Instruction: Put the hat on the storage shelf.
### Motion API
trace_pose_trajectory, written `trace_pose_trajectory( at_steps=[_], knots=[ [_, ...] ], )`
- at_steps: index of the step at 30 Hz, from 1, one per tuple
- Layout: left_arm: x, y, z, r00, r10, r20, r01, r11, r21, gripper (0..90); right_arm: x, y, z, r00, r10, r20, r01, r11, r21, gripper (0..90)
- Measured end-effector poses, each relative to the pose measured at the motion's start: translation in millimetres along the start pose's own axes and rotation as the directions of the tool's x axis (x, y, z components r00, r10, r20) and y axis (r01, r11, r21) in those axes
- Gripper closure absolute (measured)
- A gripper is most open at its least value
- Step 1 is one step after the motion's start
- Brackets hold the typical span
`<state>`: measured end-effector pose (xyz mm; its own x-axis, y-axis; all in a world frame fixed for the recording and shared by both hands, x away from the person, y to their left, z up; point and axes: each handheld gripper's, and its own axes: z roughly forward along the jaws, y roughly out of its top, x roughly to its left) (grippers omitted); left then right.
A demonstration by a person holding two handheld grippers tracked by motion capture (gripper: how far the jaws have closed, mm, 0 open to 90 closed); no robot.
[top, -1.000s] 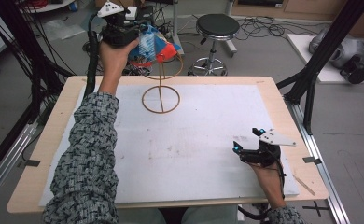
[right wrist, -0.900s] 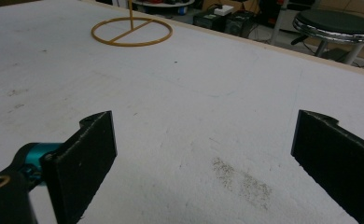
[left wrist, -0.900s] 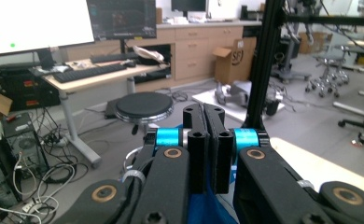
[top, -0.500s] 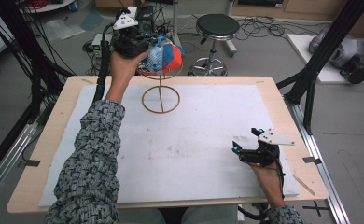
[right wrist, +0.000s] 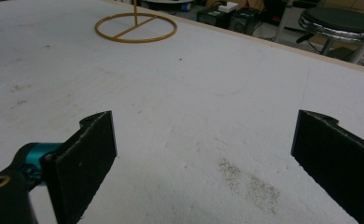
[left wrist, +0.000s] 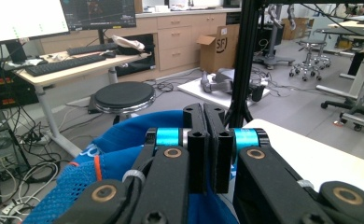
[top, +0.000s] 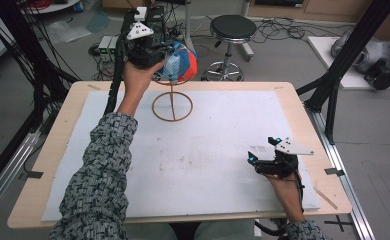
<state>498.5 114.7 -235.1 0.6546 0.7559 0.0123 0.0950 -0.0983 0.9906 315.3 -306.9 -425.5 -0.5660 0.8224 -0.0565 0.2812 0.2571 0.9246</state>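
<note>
A blue, orange and white mesh cap (top: 182, 64) hangs in the air over the top of a thin wooden wire stand (top: 172, 106) at the table's far side. My left gripper (top: 164, 59) is shut on the cap's blue fabric. In the left gripper view the jaws (left wrist: 203, 116) press together, with the cap (left wrist: 119, 144) bunched under and around them. My right gripper (top: 263, 150) rests low at the near right of the table, open. Its black pads (right wrist: 84, 161) stand wide apart over bare white mat, with the stand's ring base (right wrist: 136, 28) far ahead.
A white mat (top: 208, 150) covers the wooden table (top: 303, 120). A black stool (top: 232, 30) stands behind the far edge, and black frame posts (top: 340, 65) rise at the right. Cables and power strips lie on the floor beyond.
My left gripper has carried the cap to the right and slightly forward, from left of the stand to over its top. The right gripper has stayed put.
</note>
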Motion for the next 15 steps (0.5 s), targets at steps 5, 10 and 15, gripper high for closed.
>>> trace_pose_trajectory(
  at_steps=[5,10,15],
  knots=[
    [-5.3,-4.3,-0.8,0.9999,0.006,0.008,-0.006,1.0,0.005,87.9,0.2,-0.2,0.5,1.0,0.002,-0.003,-0.002,1.0,0.003,5.6],
    [-7.6,-9.7,-2.3,0.9999,0.003,0.014,-0.003,1.0,0.002,87.9,0.3,-0.2,0.5,1.0,-0.003,-0.003,0.003,1.0,-0.001,5.6],
    [-6.2,-17.1,-2.2,0.9999,0.001,0.011,-0.001,1.0,-0.002,87.9,0.8,-0.2,1.0,0.9999,-0.007,-0.008,0.007,1.0,0.002,5.6]
  ],
)
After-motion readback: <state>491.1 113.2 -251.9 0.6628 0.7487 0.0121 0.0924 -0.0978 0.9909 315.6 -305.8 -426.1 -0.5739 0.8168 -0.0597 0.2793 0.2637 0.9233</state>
